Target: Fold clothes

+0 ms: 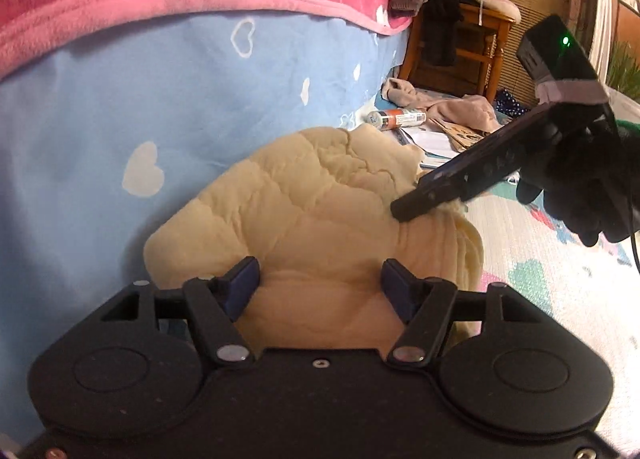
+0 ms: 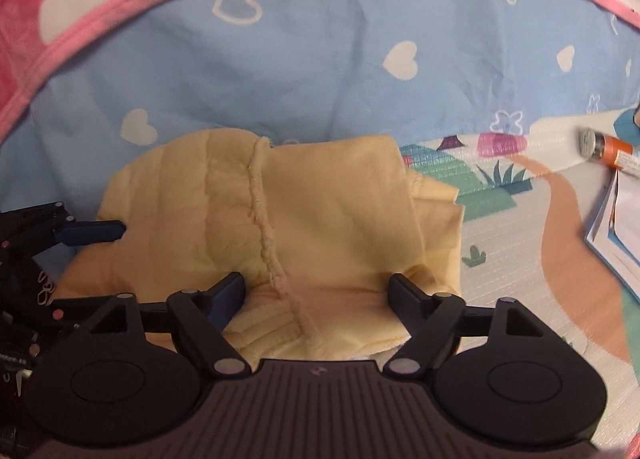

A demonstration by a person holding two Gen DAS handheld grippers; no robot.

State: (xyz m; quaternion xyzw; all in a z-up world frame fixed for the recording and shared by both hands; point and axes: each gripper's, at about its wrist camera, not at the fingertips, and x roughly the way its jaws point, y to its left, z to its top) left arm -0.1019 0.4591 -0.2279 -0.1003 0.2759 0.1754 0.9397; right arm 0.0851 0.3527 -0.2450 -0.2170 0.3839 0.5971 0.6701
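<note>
From my left wrist I see what the right misses: the wooden chair [image 1: 456,43] and my gloved right hand [image 1: 576,187] angling its right gripper [image 1: 404,211] down onto the yellow garment [image 1: 320,227]. My left gripper [image 1: 320,279] is spread wide over the near edge.

The right wrist shows the garment's seam [image 2: 264,227] and the printed mat [image 2: 520,259]; that gripper gapes wide over the cloth.

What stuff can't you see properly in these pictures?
- Yellow garment: near edge hidden behind the right gripper in the right wrist view.
- Orange tube: cut off by the frame edge; label too small.
- Left gripper: its body covers the garment's near part, left wrist view.
</note>
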